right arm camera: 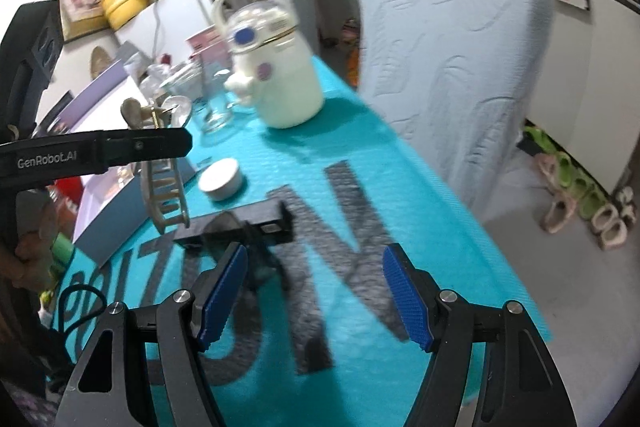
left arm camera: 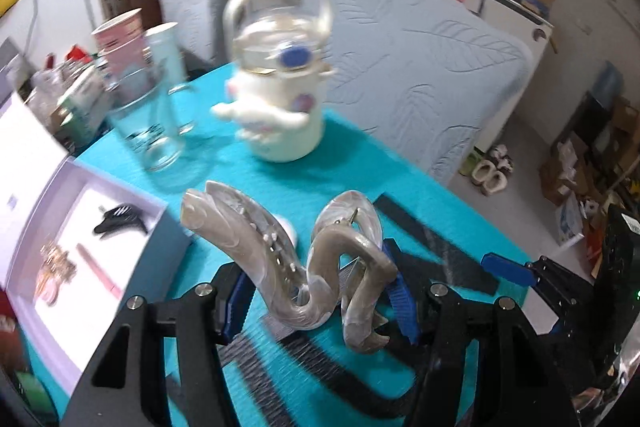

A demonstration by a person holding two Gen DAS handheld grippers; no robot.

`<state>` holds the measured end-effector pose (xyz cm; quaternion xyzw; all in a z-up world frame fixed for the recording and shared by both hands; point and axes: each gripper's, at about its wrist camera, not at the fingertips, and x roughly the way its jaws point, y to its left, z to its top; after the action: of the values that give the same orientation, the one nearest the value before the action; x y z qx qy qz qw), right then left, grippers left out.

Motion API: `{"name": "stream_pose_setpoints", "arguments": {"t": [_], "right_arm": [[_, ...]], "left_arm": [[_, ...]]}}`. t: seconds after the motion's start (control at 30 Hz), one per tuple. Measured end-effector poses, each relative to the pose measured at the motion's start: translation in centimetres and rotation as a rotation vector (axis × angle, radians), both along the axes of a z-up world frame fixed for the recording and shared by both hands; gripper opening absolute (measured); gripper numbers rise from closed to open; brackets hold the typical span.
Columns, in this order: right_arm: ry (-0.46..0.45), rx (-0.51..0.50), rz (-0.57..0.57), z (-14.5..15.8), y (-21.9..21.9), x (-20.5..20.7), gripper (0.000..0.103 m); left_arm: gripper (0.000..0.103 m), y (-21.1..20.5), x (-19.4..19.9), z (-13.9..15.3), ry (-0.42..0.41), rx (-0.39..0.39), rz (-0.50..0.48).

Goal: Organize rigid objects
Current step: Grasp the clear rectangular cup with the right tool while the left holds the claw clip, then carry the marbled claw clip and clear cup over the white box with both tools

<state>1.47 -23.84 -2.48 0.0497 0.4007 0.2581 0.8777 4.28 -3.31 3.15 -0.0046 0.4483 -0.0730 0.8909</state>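
My left gripper [left arm camera: 320,301] is shut on a large marbled grey-beige hair claw clip [left arm camera: 296,259], held up off the teal mat [left arm camera: 280,187]. In the right wrist view the same claw clip [right arm camera: 164,187] hangs toothed side down under a left finger [right arm camera: 140,147], beside the open lavender box [right arm camera: 104,215]. That box [left arm camera: 60,227] holds a black hair clip [left arm camera: 120,221], a pink stick and a gold piece. My right gripper [right arm camera: 316,301] stands open with nothing between its pads, just above a black clip-like object [right arm camera: 256,225] lying on the mat.
A white kettle-shaped bottle [left arm camera: 280,99] and a clear glass [left arm camera: 156,131] stand farther back. A small round white tin [right arm camera: 220,179] sits near the box. Cups and jars crowd the far left. A covered chair [right arm camera: 452,67] stands along the right table edge.
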Motion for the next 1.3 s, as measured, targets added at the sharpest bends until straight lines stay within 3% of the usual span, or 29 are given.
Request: {"name": "stream_pose_setpoints", "arguments": {"t": [0.47,0.57,0.63,0.73,1.3], "right_arm": [[-0.002,-0.054,0.152,-1.4,6.2,0.9,0.071],[0.009,-0.073,0.161,-2.1,7.1,1.0,0.061],[0.007,-0.098,0.142,-2.5,7.6,1.0,0.044],[0.005,-0.104,0.113,-2.6,7.8,0.8,0.038],[-0.042,-0.116,0.162,-0.8,10.7,-2.6,0.036]], "left_arm": [[0.058,5.2,-3.7,-2.8,0.059,-0.036,0.166],[0.058,5.9,-4.5,-3.5,0.072,-0.035,0.177],[0.058,6.2,-4.8,-3.8,0.080,-0.038,0.181],[0.058,6.6,-5.0,-4.1,0.086,-0.042,0.190],[0.058,9.1,-9.1,-4.4,0.072,-0.056,0.239]]}}
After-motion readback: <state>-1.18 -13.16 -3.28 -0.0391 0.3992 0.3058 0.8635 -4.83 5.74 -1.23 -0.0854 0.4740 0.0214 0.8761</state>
